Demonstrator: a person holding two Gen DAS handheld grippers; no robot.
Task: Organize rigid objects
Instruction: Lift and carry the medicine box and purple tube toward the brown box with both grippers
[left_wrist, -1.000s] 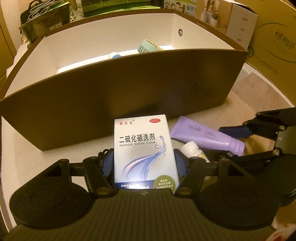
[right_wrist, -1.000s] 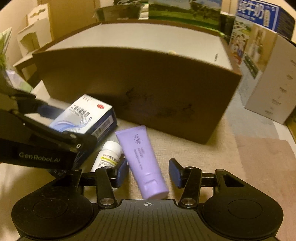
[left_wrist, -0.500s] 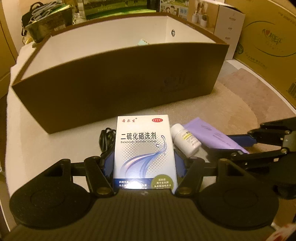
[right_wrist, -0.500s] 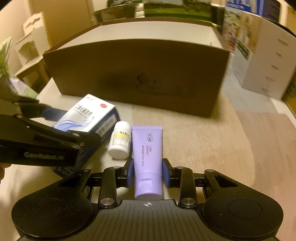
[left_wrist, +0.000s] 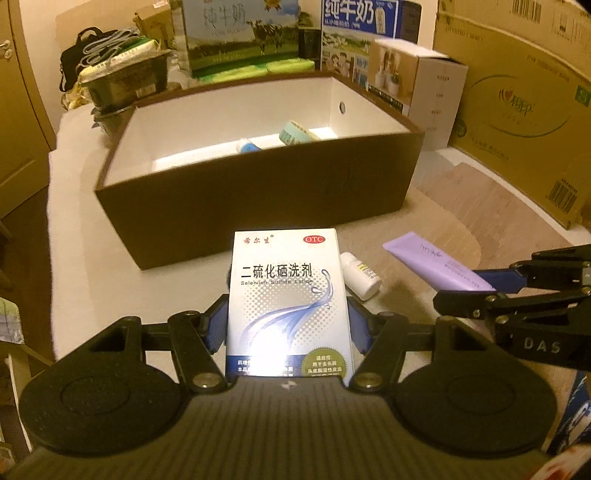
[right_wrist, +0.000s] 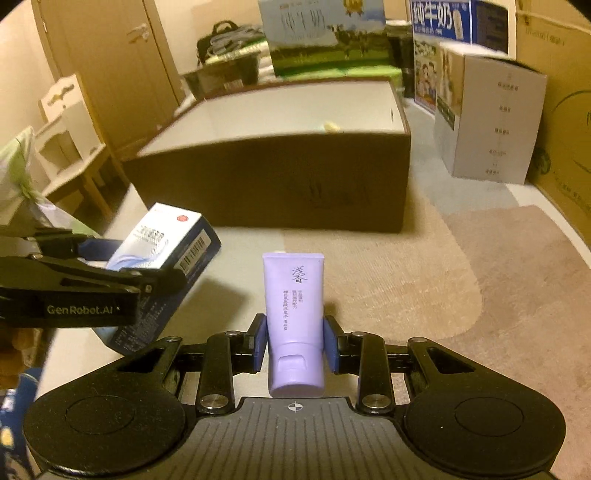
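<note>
Left wrist view: the left tongs (left_wrist: 288, 325) are clamped on a white-and-blue medicine box (left_wrist: 288, 295), blue pads pressed against both of its side edges; the box is held face-up, lifted clear of the surface. A small white bottle (left_wrist: 360, 275) is seen lying on its side on the beige mat (left_wrist: 424, 229), just right of the box. Further right, the right tongs (left_wrist: 491, 282) are seen side-on, closed on the cap end of a purple tube (left_wrist: 436, 264) — the tube's flat end points up-left, off the mat. Ahead, a brown storage box (left_wrist: 258, 206) with a white interior stands open; a blue-capped item (left_wrist: 249, 147) and a teal ribbed item (left_wrist: 293, 133) are partly visible inside by the far wall (what they are cannot be told). Cardboard cartons (left_wrist: 517, 110) are stacked behind and to the right.

Right wrist view: the purple tube (right_wrist: 294, 317) is gripped near its cap between the blue pads, standing straight along the tongs (right_wrist: 294, 347), flat end forward. The left tongs (right_wrist: 122, 273) enter from the left edge, holding the medicine box (right_wrist: 166, 258) tilted, barcode side shown. The brown storage box (right_wrist: 295, 184) sits beyond on the mat (right_wrist: 424, 277) — well apart from both held items.
</note>
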